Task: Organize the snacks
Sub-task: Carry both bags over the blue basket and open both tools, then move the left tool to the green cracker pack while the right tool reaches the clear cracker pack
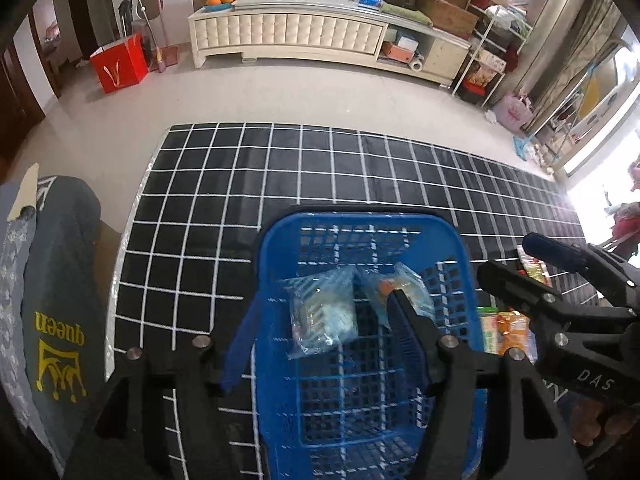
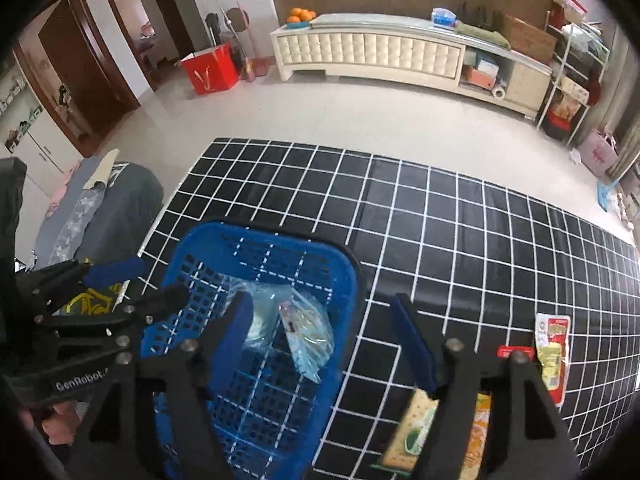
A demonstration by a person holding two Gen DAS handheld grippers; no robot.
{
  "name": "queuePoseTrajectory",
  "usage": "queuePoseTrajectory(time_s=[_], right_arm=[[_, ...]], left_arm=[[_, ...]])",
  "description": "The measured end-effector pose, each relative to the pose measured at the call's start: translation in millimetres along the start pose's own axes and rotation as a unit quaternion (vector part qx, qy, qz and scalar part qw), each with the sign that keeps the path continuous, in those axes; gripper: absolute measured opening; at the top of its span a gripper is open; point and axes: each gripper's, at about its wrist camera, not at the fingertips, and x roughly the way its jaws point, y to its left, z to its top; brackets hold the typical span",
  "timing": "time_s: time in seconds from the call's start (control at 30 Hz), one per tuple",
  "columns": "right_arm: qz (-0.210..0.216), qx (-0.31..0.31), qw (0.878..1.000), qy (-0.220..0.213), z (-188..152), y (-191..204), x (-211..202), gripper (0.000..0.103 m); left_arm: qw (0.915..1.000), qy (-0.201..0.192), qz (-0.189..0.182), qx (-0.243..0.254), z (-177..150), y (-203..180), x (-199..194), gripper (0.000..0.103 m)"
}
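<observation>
**Operator:** While I look along the left gripper [image 1: 316,320], I see its jaws spread wide, with nothing between them. They hang over the blue basket [image 1: 280,232], which fills the lower middle of that frame.

**Partner:** What sits in the basket?

**Operator:** Two clear snack bags. One [image 1: 324,312] lies in the middle of the basket floor; the other [image 1: 412,284] is just beside it, toward the right wall, partly behind my right-hand finger. I cannot read either label.

**Partner:** And the right gripper?

**Operator:** The right gripper [image 2: 324,332] is also wide open and empty. In its own view one finger [image 2: 236,328] is over the basket [image 2: 200,240] at lower left, and the other is over the black checked mat [image 2: 440,220]. In the left view it comes in from the right edge of the frame.

**Partner:** Any snacks still outside?

**Operator:** Yes. In the right view a green and cream packet [image 2: 416,424] lies at the bottom of the frame, just right of the basket, with an orange packet [image 2: 478,436] beside it, mostly hidden by the gripper body. A red and yellow packet [image 2: 554,352] lies on the mat at the lower right, apart from those two.

**Partner:** Anything else nearby?

**Operator:** A grey cushion [image 1: 60,280] with yellow lettering sits at the left edge of the left view, beside the mat. A red bag [image 1: 120,64] stands on the floor at upper left.
</observation>
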Motion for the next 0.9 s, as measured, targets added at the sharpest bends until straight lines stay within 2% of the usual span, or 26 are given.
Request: queuePoseTrajectory(time_s=[0.2,0.43,0.77,0.8,0.83,0.9], right_arm=[[-0.004,-0.002,1.0,-0.014,-11.0,-4.7,-37.7,0.075],[-0.003,0.021,0.999,-0.032,-34.2,-26.6,-85.6,0.075],[-0.026,0.055,0.997,-0.044,-73.1,-76.2,-130.2,0.075],[-0.031,0.057,0.997,-0.044,-77.6,-81.7,-133.0,0.075],[-0.034,0.06,0.997,-0.044,-82.1,-87.1,-135.6,0.075],[-0.035,0.063,0.996,-0.046,-89.8,-96.3,-139.9,0.075]], left_arm=[[0.9998,-0.019,-0.002,0.006,-15.3,-12.4,-27.7,0.062],[0.9986,-0.048,-0.015,0.019,-36.3,-43.8,-66.4,0.062],[0.9955,-0.062,-0.039,0.06,-60.3,-109.0,-80.1,0.062],[0.9952,-0.062,-0.04,0.064,-62.3,-116.6,-79.8,0.064],[0.9949,-0.063,-0.041,0.068,-63.7,-122.0,-78.9,0.071],[0.9937,-0.07,-0.036,0.079,-68.0,-135.9,-76.1,0.072]])
